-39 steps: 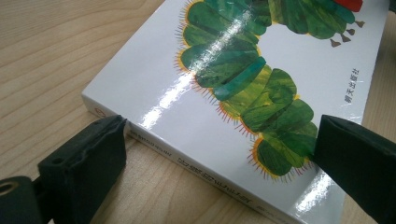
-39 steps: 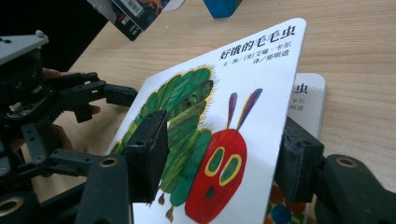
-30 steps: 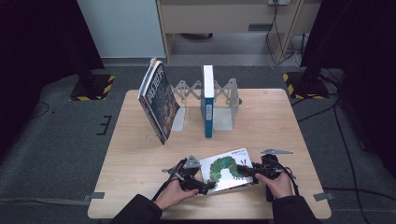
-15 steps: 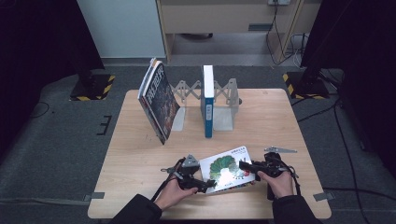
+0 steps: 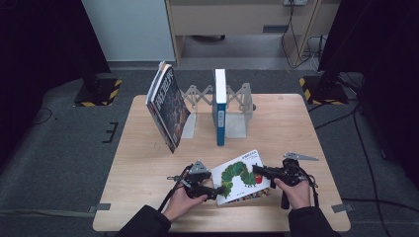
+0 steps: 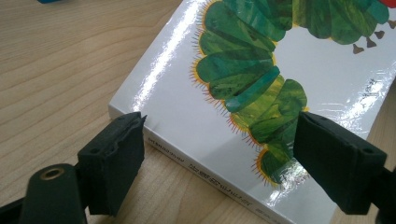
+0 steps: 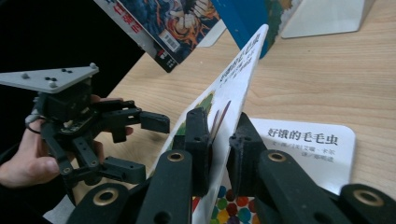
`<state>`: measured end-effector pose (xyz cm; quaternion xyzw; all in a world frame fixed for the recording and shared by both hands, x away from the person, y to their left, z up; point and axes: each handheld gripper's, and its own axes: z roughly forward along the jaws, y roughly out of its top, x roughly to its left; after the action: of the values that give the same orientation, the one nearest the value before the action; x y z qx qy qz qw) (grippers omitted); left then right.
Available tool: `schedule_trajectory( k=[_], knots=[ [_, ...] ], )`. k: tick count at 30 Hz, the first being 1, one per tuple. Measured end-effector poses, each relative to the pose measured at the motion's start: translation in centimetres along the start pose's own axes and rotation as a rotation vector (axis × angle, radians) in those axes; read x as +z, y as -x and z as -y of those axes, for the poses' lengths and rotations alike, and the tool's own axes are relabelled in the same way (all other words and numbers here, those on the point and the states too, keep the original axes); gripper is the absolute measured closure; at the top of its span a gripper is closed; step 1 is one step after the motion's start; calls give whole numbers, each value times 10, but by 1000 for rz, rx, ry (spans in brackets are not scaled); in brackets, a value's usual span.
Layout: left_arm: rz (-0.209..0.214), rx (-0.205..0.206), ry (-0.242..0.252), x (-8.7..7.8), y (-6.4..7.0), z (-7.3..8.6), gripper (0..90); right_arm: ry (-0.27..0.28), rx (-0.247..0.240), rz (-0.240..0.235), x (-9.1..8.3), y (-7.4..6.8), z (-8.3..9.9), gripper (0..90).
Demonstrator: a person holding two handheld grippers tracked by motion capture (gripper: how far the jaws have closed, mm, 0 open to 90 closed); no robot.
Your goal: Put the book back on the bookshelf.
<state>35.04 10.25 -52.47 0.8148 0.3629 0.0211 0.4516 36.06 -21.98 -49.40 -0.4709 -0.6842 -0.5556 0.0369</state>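
Observation:
A white picture book with a green caterpillar on its cover lies near the table's front edge. My right gripper is shut on the right edge of the front cover, which stands tilted up off the title page. My left gripper is open at the book's left side. Its jaws straddle the spine corner of the book, one over the bare wood and one over the cover. From the right gripper view, the left gripper faces the raised cover, held in a hand.
At the back of the wooden table stands an expanding metal book rack. A blue book stands upright in it and a dark-covered book leans at its left. Dark floor lies beyond the table's edges.
My right gripper has moved left onto the book's right edge. The left gripper has barely shifted.

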Motion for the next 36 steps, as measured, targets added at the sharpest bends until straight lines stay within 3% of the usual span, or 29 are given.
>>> schedule_trajectory(
  k=[9, 15, 23, 28, 36],
  knots=[
    [26, -26, -8, 0, -2, 1, 135, 29, -23, -38, -4, -6, -4, 833],
    [54, -44, -31, 6, -2, 5, 115, 88, -43, -82, -10, -8, -8, 869],
    [105, -69, 12, 15, -4, 5, 70, 98, -41, -99, -12, -9, -9, 875],
    [105, -70, 18, 16, -5, 5, 69, 95, -22, -83, -12, -5, -7, 869],
    [104, -90, 31, 16, -5, 6, 68, 63, -29, 21, -8, 2, -1, 809]
  ],
)
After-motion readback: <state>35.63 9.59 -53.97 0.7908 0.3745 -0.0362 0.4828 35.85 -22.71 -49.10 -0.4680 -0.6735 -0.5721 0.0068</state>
